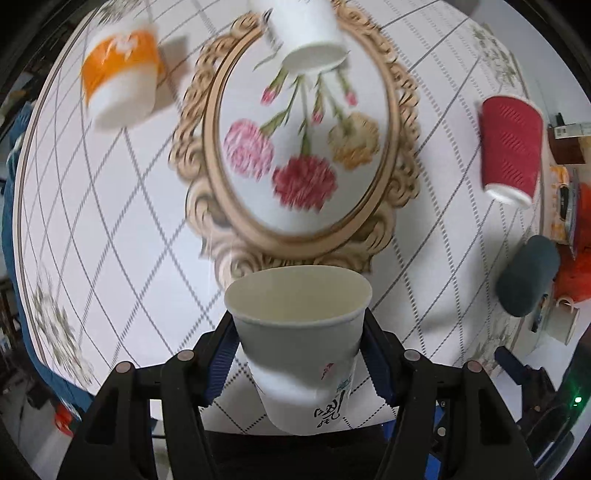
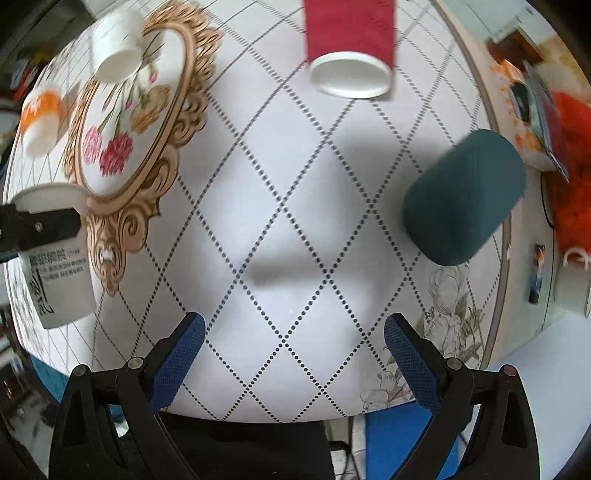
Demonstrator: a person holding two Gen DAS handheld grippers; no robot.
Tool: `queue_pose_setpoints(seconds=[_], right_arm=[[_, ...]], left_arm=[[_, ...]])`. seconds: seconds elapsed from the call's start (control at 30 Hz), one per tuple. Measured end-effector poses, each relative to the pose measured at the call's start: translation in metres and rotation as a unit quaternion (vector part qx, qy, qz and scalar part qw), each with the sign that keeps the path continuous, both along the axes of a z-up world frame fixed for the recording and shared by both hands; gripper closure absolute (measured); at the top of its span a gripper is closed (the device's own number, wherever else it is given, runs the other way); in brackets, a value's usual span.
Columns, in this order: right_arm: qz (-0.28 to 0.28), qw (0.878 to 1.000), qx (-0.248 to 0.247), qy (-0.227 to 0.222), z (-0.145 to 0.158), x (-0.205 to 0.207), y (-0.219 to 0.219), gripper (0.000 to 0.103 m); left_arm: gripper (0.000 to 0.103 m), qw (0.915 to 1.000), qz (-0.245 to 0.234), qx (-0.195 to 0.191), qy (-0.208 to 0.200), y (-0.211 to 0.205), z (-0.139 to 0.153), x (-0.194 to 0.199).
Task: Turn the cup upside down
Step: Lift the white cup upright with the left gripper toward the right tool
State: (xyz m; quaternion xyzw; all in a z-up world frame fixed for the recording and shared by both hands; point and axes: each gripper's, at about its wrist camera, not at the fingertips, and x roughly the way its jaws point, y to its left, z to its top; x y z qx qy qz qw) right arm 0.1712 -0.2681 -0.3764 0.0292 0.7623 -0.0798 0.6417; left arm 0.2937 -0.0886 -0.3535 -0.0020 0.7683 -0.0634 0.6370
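Observation:
My left gripper (image 1: 301, 347) is shut on a white paper cup (image 1: 301, 343) with black writing, held mouth up above the near part of the table. The same cup (image 2: 55, 258) shows at the left edge of the right wrist view, with a left finger (image 2: 40, 229) across it. My right gripper (image 2: 293, 347) is open and empty above the table's front edge.
On the round patterned table (image 1: 129, 229) stand an orange-banded cup (image 1: 120, 77), a white cup (image 1: 306, 33) and a red ribbed cup (image 1: 511, 147), all seeming bottom up. A dark teal cup (image 2: 463, 199) is at the right. Clutter lies beyond the right edge.

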Motion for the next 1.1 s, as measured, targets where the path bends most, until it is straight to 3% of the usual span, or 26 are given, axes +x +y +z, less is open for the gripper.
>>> queue_pose_setpoints(seconds=[0.3,0.53,0.8,1.1], right_arm=[[0.032,0.999,0.007,0.019,-0.019,-0.013,0.014,0.004],[0.039,0.999,0.005,0.032,-0.031,-0.02,0.03,0.004],[0.012,1.0,0.003,0.029,-0.028,-0.006,0.017,0.004],[0.013,1.0,0.001,0.023,-0.015,0.016,0.007,0.004]], left_arm=[[0.043,0.9998,-0.006,0.019,-0.002,-0.016,-0.024,-0.035],[0.043,0.9988,-0.037,0.029,-0.014,-0.025,-0.03,-0.034],[0.042,0.9962,-0.074,0.035,-0.031,-0.039,-0.027,-0.024],[0.04,0.9968,-0.073,0.018,-0.025,-0.046,-0.031,-0.026]])
